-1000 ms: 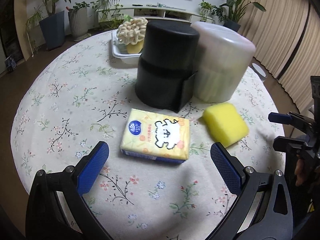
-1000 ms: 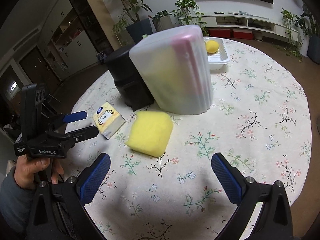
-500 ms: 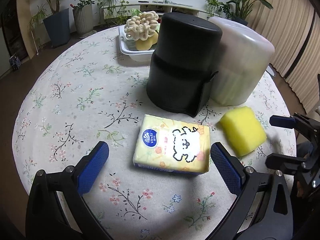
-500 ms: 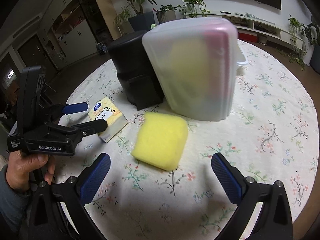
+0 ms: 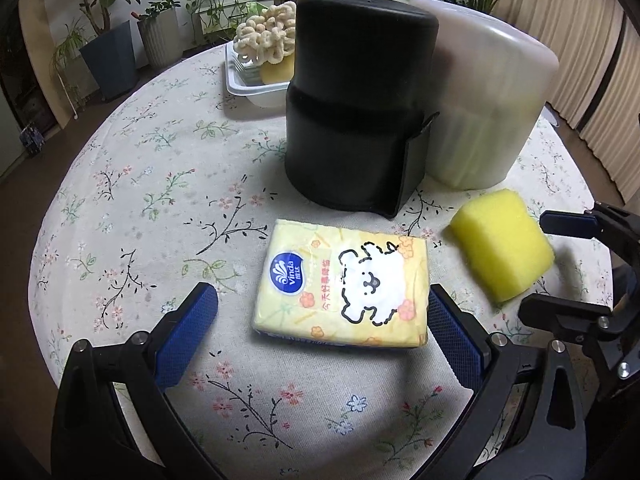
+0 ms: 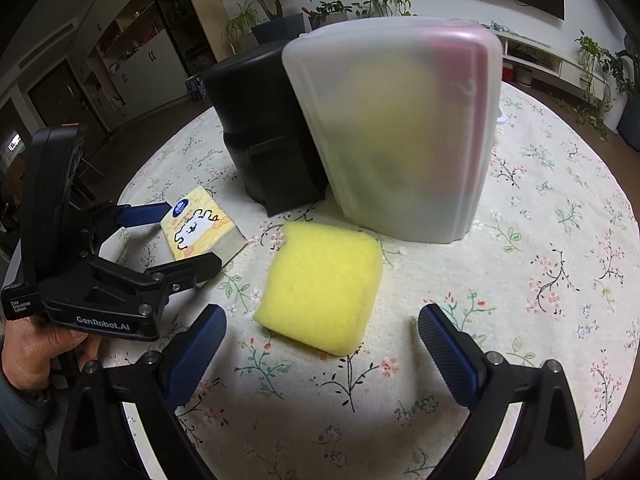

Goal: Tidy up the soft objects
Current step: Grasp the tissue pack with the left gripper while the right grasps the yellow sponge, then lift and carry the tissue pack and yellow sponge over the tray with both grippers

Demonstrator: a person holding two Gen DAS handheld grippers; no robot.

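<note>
The left hand-held gripper [image 5: 320, 332] hovers low over the bench [image 5: 132, 184], which wears a floral cloth, and its blue pads stand wide apart. A yellow tissue pack [image 5: 344, 288] with a cartoon animal printed on it lies flat on the cloth between those pads; the right pad looks to be just beside the pack's edge, though I cannot tell from here whether it touches. In the right wrist view a person's hand [image 6: 28, 352] grips the handle of that tool at the left edge.

Behind the pack stands a black cylindrical container [image 5: 356, 108], upright, and touching its right side a frosted plastic box [image 5: 488, 100] set on end, with something yellow and something pink dimly showing through its wall. Farther back, to the left of the black container, a white tray [image 5: 256, 88] holds a pale knobbly scrubber [image 5: 266, 40] and a yellow piece below it.

To the right of the tissue pack, and clear of it, a yellow sponge [image 6: 320, 288] lies flat in front of the frosted box. The right hand-held gripper [image 6: 320, 340] is aimed down at it, jaws closing slightly but still wide, the near edge of the sponge between the pads without either one pressing it.
</note>
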